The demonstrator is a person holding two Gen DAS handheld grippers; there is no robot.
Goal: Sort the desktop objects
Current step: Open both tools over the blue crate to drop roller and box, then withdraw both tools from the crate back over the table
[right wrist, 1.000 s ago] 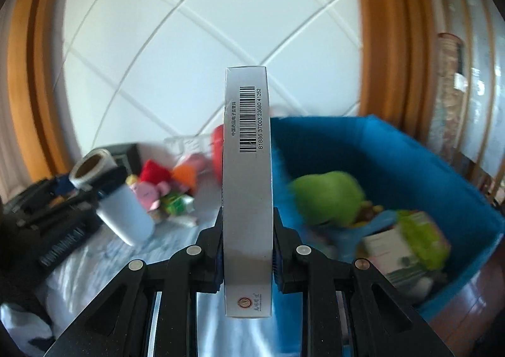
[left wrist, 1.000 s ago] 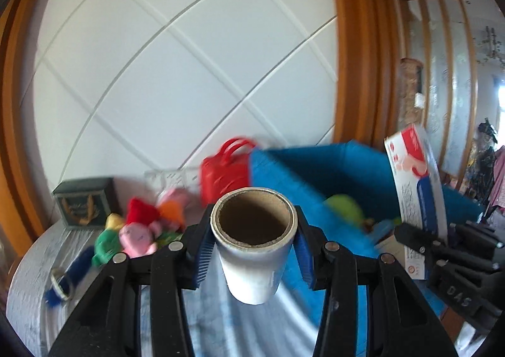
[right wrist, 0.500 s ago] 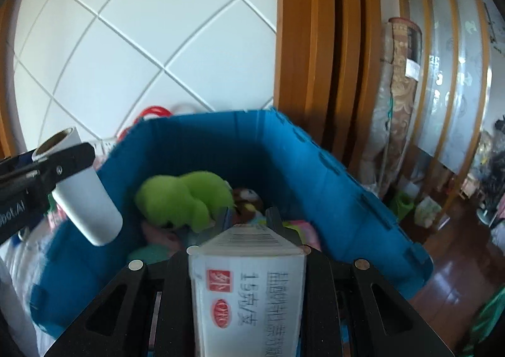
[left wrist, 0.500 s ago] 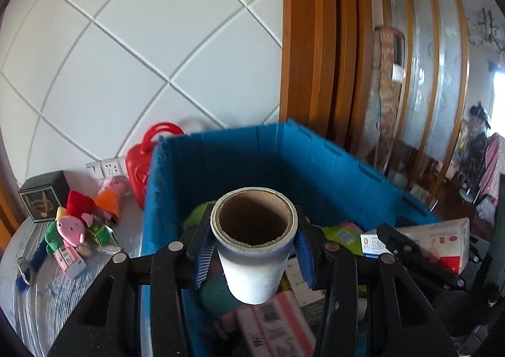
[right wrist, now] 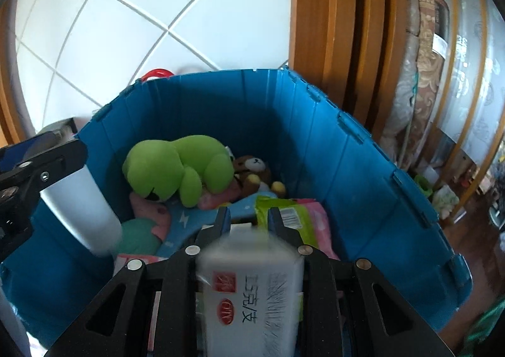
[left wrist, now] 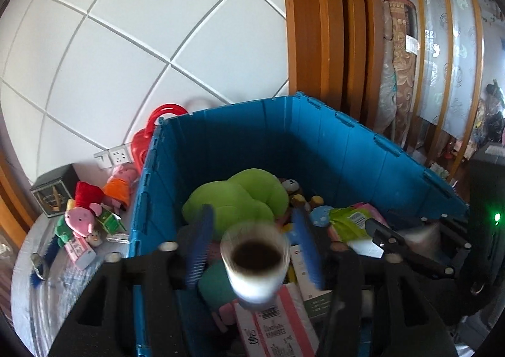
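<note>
My left claw [left wrist: 252, 246] hangs over the blue crate [left wrist: 363, 151], and its jaws have just been opening; the white roll with a cardboard core [left wrist: 255, 265] sits blurred between the blue pads [left wrist: 200, 243], clear gaps on both sides, so it is released. In the right wrist view that roll [right wrist: 82, 208] shows at nine o'clock, over the crate's left wall. My right claw [right wrist: 247, 224] is clenched on a white carton with red marks and black print [right wrist: 249, 290], tipped toward the camera at six o'clock, above the crate's contents; a green plush [right wrist: 176, 170] lies inside toward eleven o'clock, a small brown bear [right wrist: 252, 170] just beside it. Outside the crate, at nine o'clock in the left view, a pink pig plush [left wrist: 80, 219] lies on the table.
</note>
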